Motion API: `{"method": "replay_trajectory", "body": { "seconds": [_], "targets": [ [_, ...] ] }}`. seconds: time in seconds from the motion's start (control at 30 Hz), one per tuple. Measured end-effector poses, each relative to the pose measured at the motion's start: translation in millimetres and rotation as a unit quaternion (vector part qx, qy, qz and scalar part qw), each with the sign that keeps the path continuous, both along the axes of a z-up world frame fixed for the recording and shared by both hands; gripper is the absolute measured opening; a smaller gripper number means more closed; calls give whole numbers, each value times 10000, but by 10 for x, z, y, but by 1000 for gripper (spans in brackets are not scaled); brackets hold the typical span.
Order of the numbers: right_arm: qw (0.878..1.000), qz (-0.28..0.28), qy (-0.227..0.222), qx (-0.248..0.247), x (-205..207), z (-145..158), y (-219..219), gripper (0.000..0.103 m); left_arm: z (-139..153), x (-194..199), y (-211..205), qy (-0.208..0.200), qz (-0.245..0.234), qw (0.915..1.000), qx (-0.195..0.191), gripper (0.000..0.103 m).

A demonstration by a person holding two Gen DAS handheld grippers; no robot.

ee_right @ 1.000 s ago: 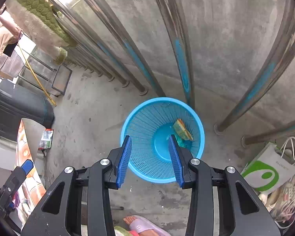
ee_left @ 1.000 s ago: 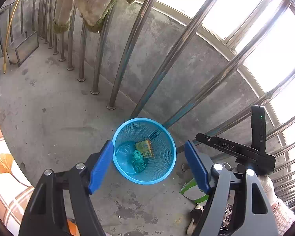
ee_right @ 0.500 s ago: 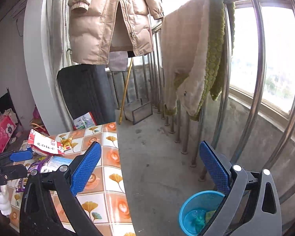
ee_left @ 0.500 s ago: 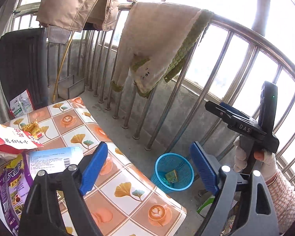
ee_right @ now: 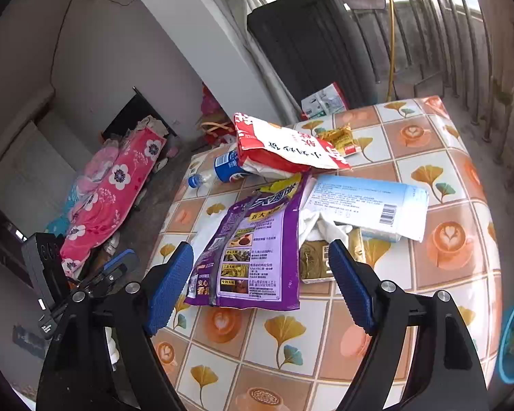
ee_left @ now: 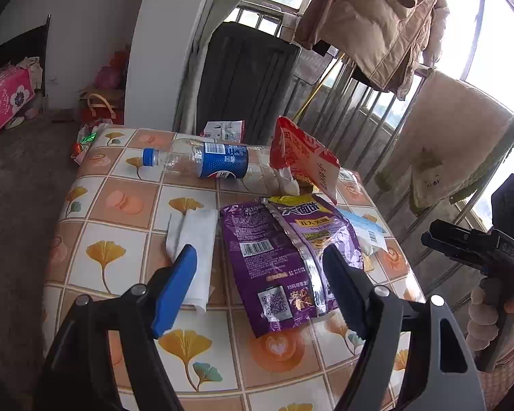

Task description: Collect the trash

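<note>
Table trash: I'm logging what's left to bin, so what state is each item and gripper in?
Plastic bottle: lying on its side, capped.
Purple snack bag: lying flat, torn open.
Red bag: crumpled, propped up.
White tissue: flat on the table.
Left gripper: empty, jaws closing.
Right gripper: empty, jaws closing.

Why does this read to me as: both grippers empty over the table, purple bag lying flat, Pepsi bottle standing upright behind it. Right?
One error: the Pepsi bottle is not upright; it lies on its side, blue cap toward the left, as the left wrist view shows. The rest holds: left gripper and right gripper have nothing between their closing jaws, and the purple bag lies flat on the table.
</note>
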State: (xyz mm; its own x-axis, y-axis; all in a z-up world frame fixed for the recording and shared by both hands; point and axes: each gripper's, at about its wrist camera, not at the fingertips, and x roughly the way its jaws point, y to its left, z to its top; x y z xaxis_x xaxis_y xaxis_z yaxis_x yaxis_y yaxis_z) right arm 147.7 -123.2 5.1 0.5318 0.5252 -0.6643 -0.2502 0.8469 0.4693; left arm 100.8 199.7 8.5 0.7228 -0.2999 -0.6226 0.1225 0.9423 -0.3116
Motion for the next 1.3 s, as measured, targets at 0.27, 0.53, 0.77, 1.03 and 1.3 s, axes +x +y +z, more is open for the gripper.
{"method": "replay_trajectory", "body": {
  "seconds": [0.27, 0.53, 0.77, 1.03, 1.3],
  "targets": [
    [9964, -16, 843, 2, 317, -323, 356, 61, -530, 386, 328, 737, 297, 9968, -115, 49],
    [9929, -35, 1185, 34, 497, -405, 342, 60, -919, 760, 347, 1359, 196, 9905, 51, 41],
    [9895, 98, 1431, 174, 544, -486, 361, 41, -974, 790, 268, 1453, 49, 9893, 146, 15],
    [9857, 386, 1562, 501, 487, -479, 390, 13, -838, 610, 155, 1265, -224, 9917, 108, 1],
    [9810, 782, 1508, 937, 200, -306, 306, 5, -607, 149, 163, 1219, -468, 9914, 111, 1]
  ]
}}
